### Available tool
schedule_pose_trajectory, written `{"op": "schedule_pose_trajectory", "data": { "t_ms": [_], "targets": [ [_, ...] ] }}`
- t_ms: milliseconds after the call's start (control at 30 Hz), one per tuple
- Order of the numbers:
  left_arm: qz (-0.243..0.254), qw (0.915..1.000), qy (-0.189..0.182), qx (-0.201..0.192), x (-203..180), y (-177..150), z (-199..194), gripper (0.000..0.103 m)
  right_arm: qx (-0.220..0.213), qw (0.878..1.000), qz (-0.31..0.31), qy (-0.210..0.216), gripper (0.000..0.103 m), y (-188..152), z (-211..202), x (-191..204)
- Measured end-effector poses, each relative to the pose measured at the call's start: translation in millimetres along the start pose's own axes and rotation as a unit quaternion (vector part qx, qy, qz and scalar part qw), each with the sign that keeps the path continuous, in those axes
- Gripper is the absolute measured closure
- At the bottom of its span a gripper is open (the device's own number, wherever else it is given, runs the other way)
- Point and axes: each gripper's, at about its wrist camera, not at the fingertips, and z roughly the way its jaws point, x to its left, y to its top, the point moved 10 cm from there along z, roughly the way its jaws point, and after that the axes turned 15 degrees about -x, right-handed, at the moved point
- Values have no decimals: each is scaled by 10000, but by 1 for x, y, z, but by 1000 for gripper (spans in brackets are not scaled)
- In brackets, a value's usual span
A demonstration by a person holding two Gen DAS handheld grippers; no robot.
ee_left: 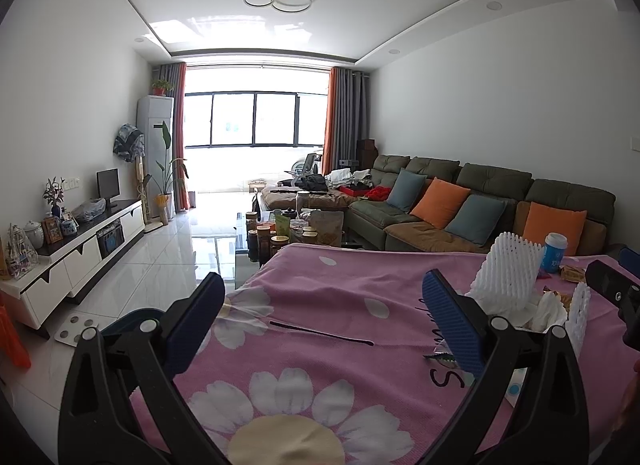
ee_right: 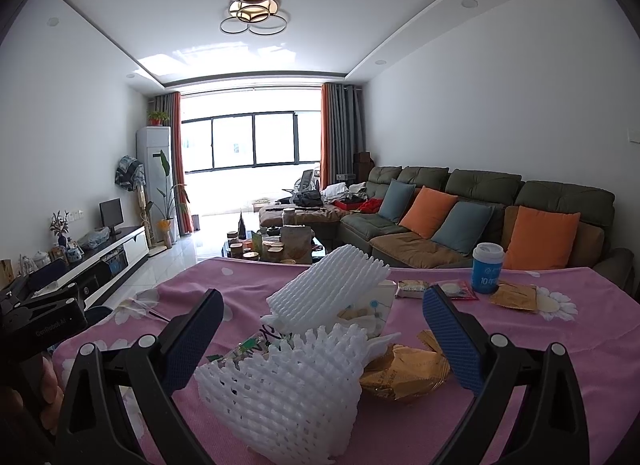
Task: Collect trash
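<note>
In the left wrist view, the left hand-held gripper [ee_left: 324, 297] is spread wide with nothing between its fingers, over a bare stretch of the pink flowered cloth [ee_left: 344, 349] covering the surface. The trash sits at the right of that frame: a white foam net [ee_left: 508, 277] and crumpled tissue [ee_left: 550, 311]. The right hand-held gripper [ee_right: 322, 319], equally wide and empty, frames another foam net [ee_right: 280, 381] at lower centre, a golden wrapper [ee_right: 404, 371] touching it, and a blue cup [ee_right: 487, 268] well behind at the right.

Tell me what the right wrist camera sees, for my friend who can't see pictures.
The open right gripper hovers over a pile of trash on a pink flowered cloth: white foam nets and a gold wrapper. Behind it stand a blue cup and a sofa.
</note>
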Motion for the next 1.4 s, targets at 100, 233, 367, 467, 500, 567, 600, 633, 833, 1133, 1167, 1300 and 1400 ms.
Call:
{"op": "schedule_pose_trajectory", "data": {
  "t_ms": [100,233,367,467,500,567,600,633,833,1133,1167,1300,1400],
  "targets": [
    [14,10000,16,-3,0,0,0,6,-2,10000,0,0,7,0,0,0],
    [24,10000,26,-9,-1,-1,-1,6,-5,10000,-1,-2,7,0,0,0],
    [23,10000,26,-12,-1,0,-1,6,3,10000,10,0,7,-1,0,0],
    [26,10000,28,-8,-1,-1,-1,6,-9,10000,-1,3,7,-1,0,0],
    [27,10000,33,-5,-1,-1,-1,6,-5,10000,1,5,7,-1,0,0],
    [11,10000,21,1,-2,-1,-1,6,-3,10000,2,9,7,-1,0,0],
    [15,10000,25,2,-2,-1,-1,6,0,10000,2,11,7,-1,0,0],
    [14,10000,25,0,-2,-1,-1,6,4,10000,5,16,7,-2,1,0],
    [12,10000,13,5,-2,-1,-1,6,6,10000,14,26,7,-3,1,1],
    [18,9998,-181,49,-8,-4,-3,6,28,10000,44,62,7,-3,1,1],
    [19,9996,-258,68,-11,-4,-3,6,24,10000,55,60,7,-3,1,1],
    [100,9975,-696,124,-31,-7,-7,6,-15,9999,109,79,7,2,-2,-5],
    [113,9917,-1267,209,-52,-10,-15,6,-57,9999,126,46,7,5,-4,-11]
  ]
}}
